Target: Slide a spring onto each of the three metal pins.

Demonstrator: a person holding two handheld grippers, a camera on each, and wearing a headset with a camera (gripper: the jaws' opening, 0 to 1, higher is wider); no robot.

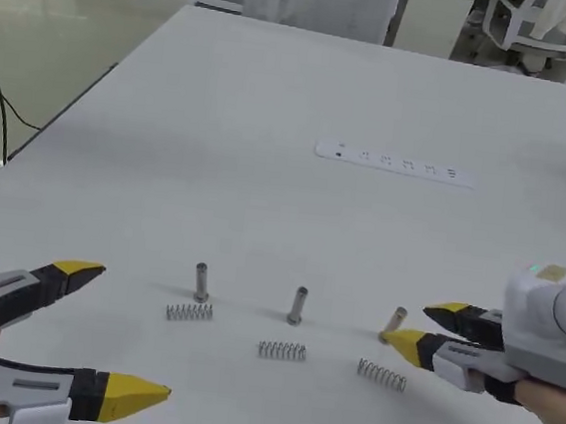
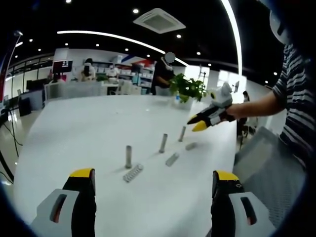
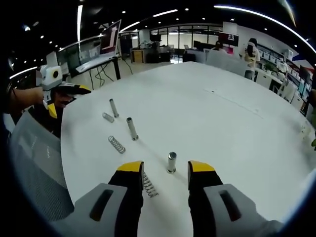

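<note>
Three upright metal pins stand in a row near the front of the white table: left pin (image 1: 201, 282), middle pin (image 1: 297, 306), right pin (image 1: 394, 323). A loose spring lies in front of each: left spring (image 1: 189, 311), middle spring (image 1: 282, 350), right spring (image 1: 383, 374). My left gripper (image 1: 116, 331) (image 2: 153, 175) is open wide and empty, short of the left pin (image 2: 128, 157). My right gripper (image 1: 420, 326) (image 3: 165, 168) is open, its tips just before the right pin (image 3: 171, 162), and the right spring (image 3: 148, 185) lies by its left finger.
A white power strip (image 1: 396, 164) lies farther back on the table. The table's left edge (image 1: 62, 111) drops to a glossy floor with a cable. Office chairs (image 1: 527, 25) stand beyond the far edge. A potted plant (image 2: 187, 89) sits past the pins in the left gripper view.
</note>
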